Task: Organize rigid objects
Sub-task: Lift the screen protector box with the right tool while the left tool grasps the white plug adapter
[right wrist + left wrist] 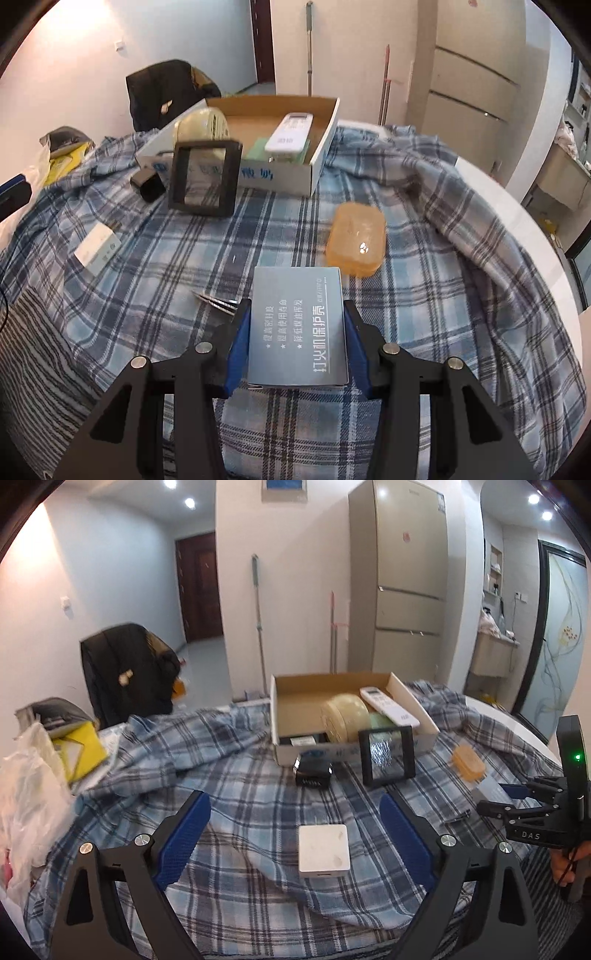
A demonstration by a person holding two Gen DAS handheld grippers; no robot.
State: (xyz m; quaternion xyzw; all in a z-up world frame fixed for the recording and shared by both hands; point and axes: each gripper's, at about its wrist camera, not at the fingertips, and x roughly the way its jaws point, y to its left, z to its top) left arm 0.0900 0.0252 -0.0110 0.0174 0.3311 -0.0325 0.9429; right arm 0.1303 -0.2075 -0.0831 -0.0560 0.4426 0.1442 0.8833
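Grey box sat clamped between my right gripper's fingers, just above the plaid cloth on the worktop, orange case just beyond it. My left gripper stood spread wide, grasping nothing, white square box lying on the cloth between its fingers. Cardboard box held a remote.

A soft checked cloth is covering the table, lying in wrinkles. The brown box is looking like plain matt cardboard, and the orange case is shining like see-through plastic. The grey box is looking like smooth card with a dull sheen, and the small white box is looking like smooth plastic.
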